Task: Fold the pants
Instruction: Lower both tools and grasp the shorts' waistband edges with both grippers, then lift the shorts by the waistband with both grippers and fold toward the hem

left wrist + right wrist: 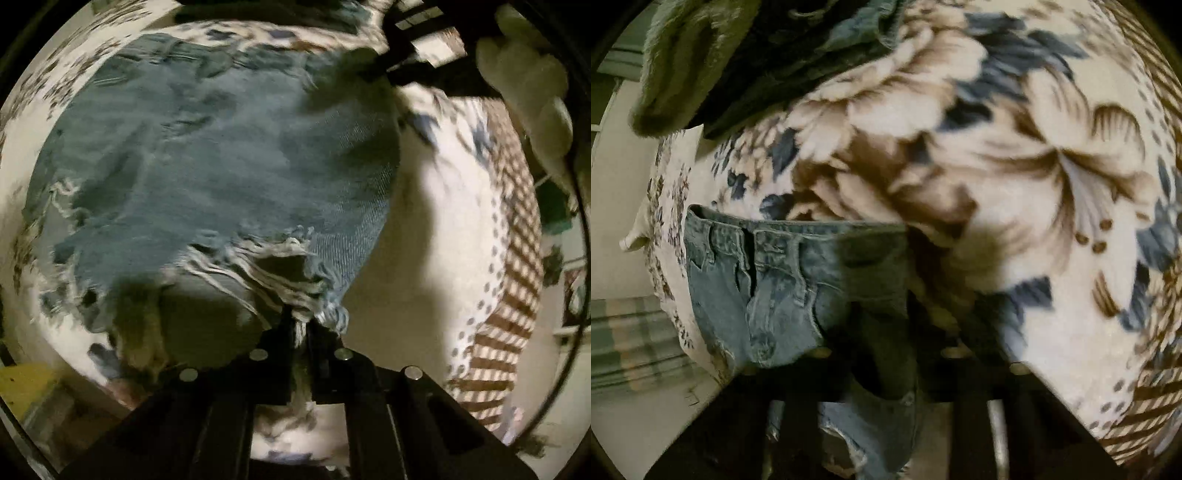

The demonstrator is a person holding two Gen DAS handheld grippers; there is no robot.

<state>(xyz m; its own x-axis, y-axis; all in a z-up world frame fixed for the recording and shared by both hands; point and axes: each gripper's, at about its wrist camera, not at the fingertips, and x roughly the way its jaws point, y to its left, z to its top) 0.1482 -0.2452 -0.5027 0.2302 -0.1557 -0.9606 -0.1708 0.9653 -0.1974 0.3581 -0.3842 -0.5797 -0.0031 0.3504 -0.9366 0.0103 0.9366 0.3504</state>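
The pants (221, 155) lie spread on the floral blanket (1015, 184), seemingly early in folding: the left gripper (301, 325) at 6 o'clock has its jaws pinched on the frayed hem, while the right gripper (886, 369) looks closed on denim

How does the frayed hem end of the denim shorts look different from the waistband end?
The frayed hem is ragged, with loose pale threads, and sits pinched in the left gripper. The waistband has a neat stitched edge with belt loops and lies flat on the floral blanket. Both are faded blue denim.
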